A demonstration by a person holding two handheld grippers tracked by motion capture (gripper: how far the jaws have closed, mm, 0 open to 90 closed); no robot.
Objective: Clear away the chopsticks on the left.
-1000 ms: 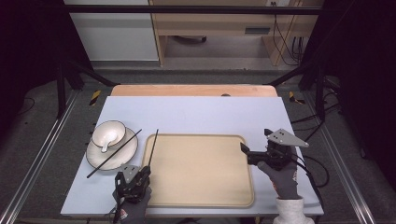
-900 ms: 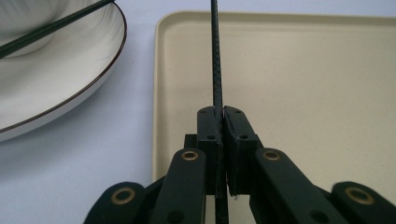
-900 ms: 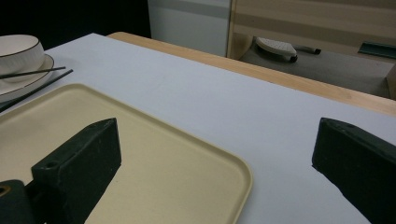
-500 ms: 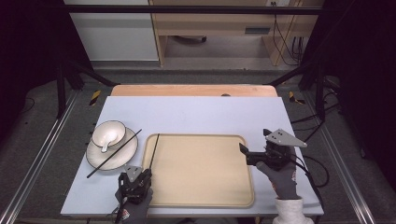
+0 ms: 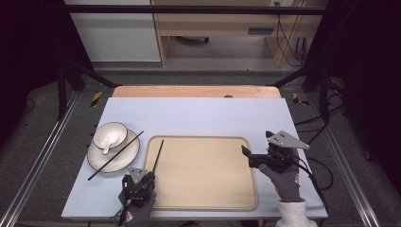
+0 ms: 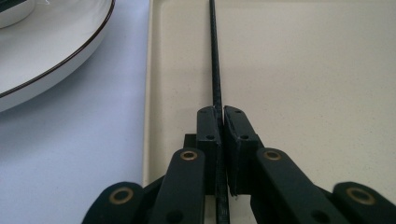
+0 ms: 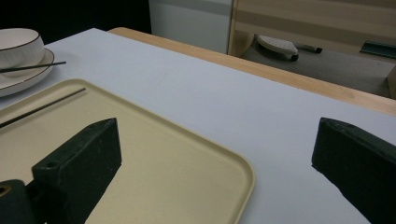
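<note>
One thin black chopstick — ridged, clamped in left tool — over smooth beige tray.

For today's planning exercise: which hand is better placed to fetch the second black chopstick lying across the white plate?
Left. The left gripper sits beside the white plate but is shut on a black chopstick; the open right gripper is across the beige tray.

Thin black chopstick in the left gripper has swung: earlier tip over the table beside the beige plastic tray. Now it lies along the tray's left edge.
</note>
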